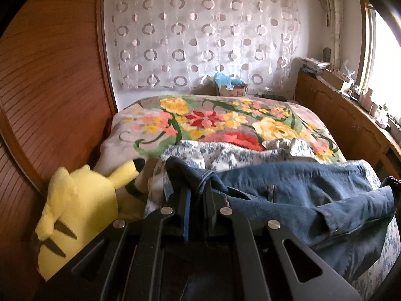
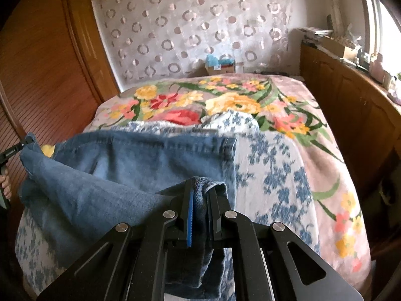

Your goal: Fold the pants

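Over the bed (image 2: 333, 155), both grippers' jaws are clamped on the blue jeans (image 1: 300, 188): left gripper (image 1: 198, 188), right gripper (image 2: 200, 188). Judging by this, a fold is mid-carry; next, lay the held edge down flat and aligned.

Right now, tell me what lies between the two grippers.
The jeans span the stretch: the right gripper and the left gripper each pinch an end. The right wrist view shows it best.

Each black gripper (image 1: 198, 200) (image 2: 200, 198) has angular slotted linkage arms, round silver pivot screws and one blue-edged pad.
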